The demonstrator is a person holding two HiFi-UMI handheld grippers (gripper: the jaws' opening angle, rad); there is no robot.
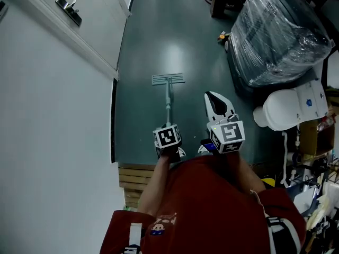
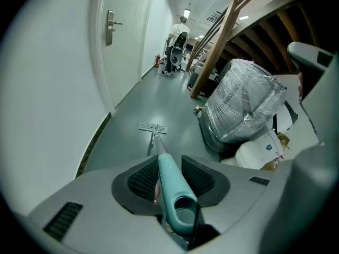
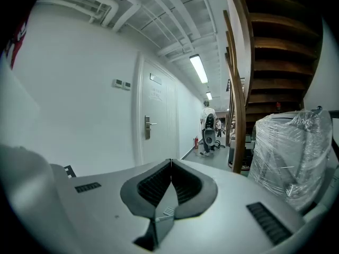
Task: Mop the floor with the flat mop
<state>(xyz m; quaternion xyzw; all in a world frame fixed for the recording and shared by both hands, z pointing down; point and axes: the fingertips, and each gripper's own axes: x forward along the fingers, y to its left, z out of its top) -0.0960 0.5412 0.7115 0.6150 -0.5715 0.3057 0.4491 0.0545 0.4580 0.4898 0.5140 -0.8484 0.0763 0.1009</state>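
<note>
Mop [image 1: 168, 97] in the left gripper [image 2: 168, 163], pad flat on the floor [image 1: 153, 41] at 12 o'clock.
Door [image 1: 58, 15] and white wall [image 1: 47, 120] fill 9 to 10 o'clock. Left gripper jaws are clamped on the mop's teal grip. The pole runs ahead to 12 o'clock, with the pad near the wall base. Right gripper [image 3: 170, 165] sits just beside the left at 1 o'clock, jaws pressed together on nothing, aimed down the corridor, apart from the mop. Plastic-wrapped bundle [image 1: 278, 36] is at 2 o'clock, well apart from the pad. White fixture [image 1: 283, 109] is at 3 o'clock, near the bundle.
</note>
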